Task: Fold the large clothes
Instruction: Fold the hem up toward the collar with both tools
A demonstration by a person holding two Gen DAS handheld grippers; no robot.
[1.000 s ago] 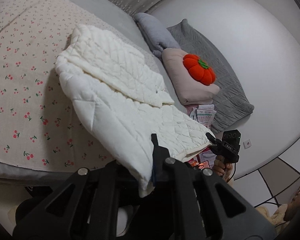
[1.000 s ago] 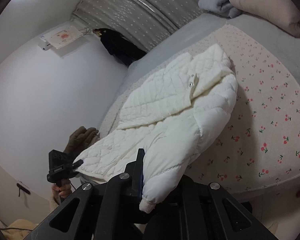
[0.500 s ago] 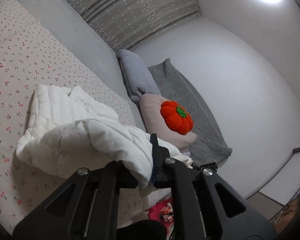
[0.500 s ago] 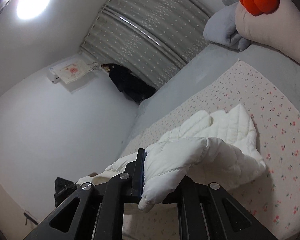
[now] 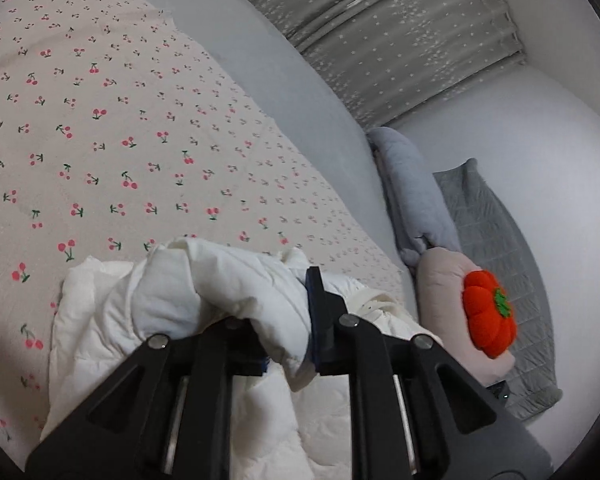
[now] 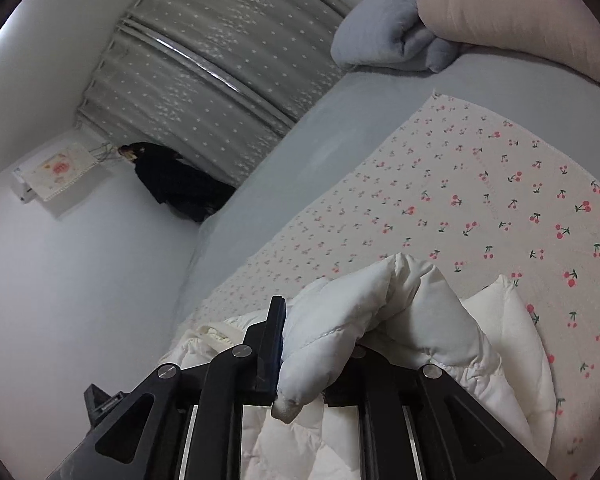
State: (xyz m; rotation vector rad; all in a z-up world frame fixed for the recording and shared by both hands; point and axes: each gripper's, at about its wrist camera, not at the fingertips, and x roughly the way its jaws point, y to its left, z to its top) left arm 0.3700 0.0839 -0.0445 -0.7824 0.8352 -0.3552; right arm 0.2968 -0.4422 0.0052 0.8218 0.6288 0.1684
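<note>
A white quilted jacket (image 5: 204,292) lies bunched on the cherry-print blanket (image 5: 120,120), doubled over on itself. My left gripper (image 5: 290,316) has a fold of the jacket's edge between its jaws. The jaws are opening, and the cloth drapes over and hides the left finger. In the right wrist view the same jacket (image 6: 400,312) is pinched by my right gripper (image 6: 316,344), which is shut on a padded edge. That edge hangs down between the fingers and covers the right one. Both grippers point down over the blanket (image 6: 480,184).
A grey sheet (image 5: 260,60) borders the blanket along the starred curtain (image 5: 400,32). At the head end lie a grey-blue pillow (image 5: 412,184), a pink pillow (image 5: 440,292) with an orange pumpkin plush (image 5: 488,324), and a grey quilt (image 5: 500,232). A dark garment (image 6: 172,184) hangs by the wall.
Both grippers swept forward over the bed with the jacket's hanging edge. The jacket, spread flat and hanging off the bed a second ago, is now doubled over and bunched under them.
</note>
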